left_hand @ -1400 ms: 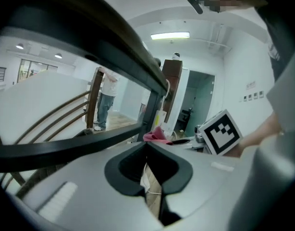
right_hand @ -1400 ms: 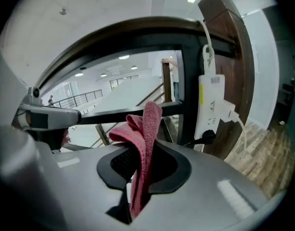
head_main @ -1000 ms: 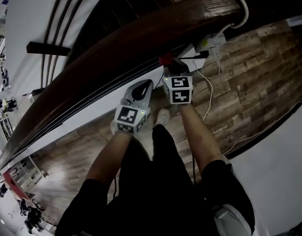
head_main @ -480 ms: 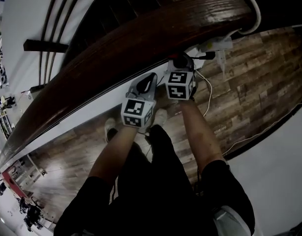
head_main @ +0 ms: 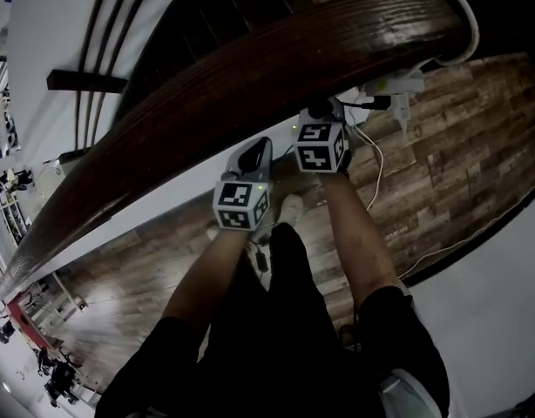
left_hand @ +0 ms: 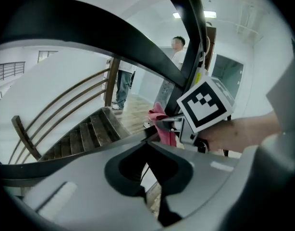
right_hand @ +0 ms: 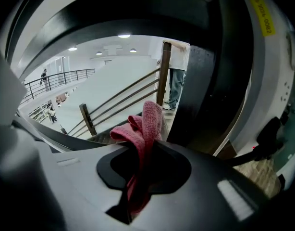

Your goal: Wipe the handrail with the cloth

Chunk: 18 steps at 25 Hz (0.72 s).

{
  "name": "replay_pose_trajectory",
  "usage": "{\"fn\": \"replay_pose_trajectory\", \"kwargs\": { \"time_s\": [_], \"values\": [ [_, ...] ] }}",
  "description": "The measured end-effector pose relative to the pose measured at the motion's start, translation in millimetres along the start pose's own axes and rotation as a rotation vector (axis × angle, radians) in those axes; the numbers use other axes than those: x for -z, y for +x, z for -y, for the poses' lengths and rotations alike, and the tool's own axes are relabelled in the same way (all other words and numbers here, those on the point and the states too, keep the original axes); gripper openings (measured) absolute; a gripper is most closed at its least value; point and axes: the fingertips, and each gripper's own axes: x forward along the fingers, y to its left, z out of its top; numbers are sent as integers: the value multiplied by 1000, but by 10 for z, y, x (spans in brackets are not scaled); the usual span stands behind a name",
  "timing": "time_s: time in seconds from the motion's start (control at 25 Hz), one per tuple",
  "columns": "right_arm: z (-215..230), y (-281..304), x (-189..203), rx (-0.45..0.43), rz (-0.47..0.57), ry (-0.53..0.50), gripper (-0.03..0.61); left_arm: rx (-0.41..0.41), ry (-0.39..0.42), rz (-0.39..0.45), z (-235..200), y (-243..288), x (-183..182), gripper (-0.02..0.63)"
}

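A dark brown wooden handrail (head_main: 250, 68) runs diagonally from lower left to upper right in the head view. My right gripper (head_main: 320, 116) reaches just under its near edge, and its tips are hidden there. In the right gripper view it (right_hand: 145, 143) is shut on a red cloth (right_hand: 143, 124), which sticks up between the jaws beneath the dark rail (right_hand: 114, 13). My left gripper (head_main: 257, 151) sits beside it to the left, lower and short of the rail. In its own view it (left_hand: 150, 139) is shut with nothing in it. That view also catches the cloth (left_hand: 163, 125).
White cables and a plug block (head_main: 385, 90) lie on the wood floor (head_main: 459, 146) to the right. Stairs (left_hand: 85, 134) with thin rail bars descend beyond the handrail. People (left_hand: 174, 66) stand at the foot of the stairs. My own legs (head_main: 285, 320) fill the lower middle.
Both grippers have moved up and to the right, closer under the handrail. The red cloth, visible in the head view a second ago, is now hidden by the rail.
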Motion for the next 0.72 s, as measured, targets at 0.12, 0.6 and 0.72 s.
{"fn": "replay_pose_trajectory", "kwargs": {
  "time_s": [0.12, 0.6, 0.72],
  "values": [
    [-14, -15, 24, -15, -6, 13, 49, -10, 2, -2, -41, -30, 45, 0],
    [-665, -74, 155, -112, -56, -54, 49, -90, -34, 18, -443, -442, 218, 0],
    [-822, -76, 156, -129, -65, -53, 50, -105, -42, 21, -550, -543, 241, 0]
  ]
}}
